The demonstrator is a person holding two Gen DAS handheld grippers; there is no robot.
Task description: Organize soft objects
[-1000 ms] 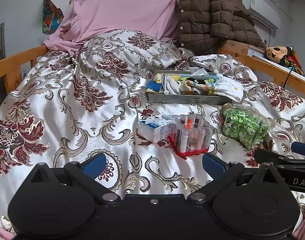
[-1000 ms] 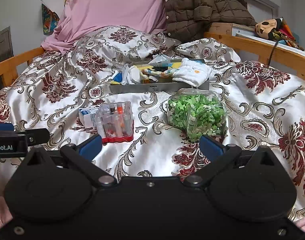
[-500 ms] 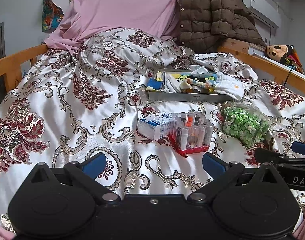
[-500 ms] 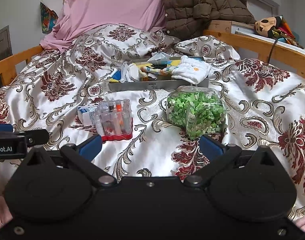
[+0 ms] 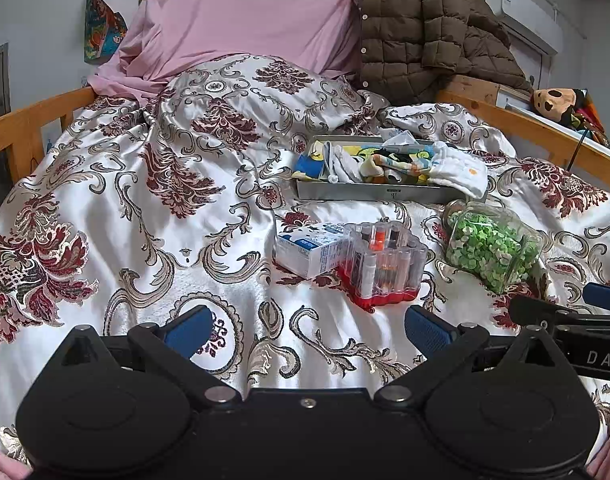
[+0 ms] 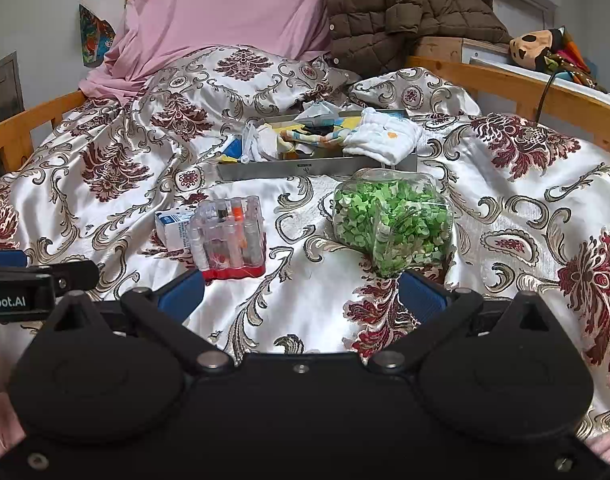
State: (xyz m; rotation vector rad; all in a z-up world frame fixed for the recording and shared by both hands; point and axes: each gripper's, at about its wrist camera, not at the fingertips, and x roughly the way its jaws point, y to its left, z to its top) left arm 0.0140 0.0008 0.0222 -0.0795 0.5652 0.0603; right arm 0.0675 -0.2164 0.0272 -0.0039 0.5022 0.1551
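Note:
A grey metal tray sits on the bed and holds several soft cloths: white socks, a colourful patterned cloth and a white folded cloth that hangs over its right front rim. My left gripper is open and empty, low over the bedspread, well short of the tray. My right gripper is open and empty, just in front of the jar of green bits.
A clear case of small tubes with a red base and a white-blue box lie between me and the tray. The jar also shows in the left wrist view. Wooden bed rails run on both sides.
Both grippers have crept slightly forward toward the tray. Both stay open and empty; nothing on the bed has moved.

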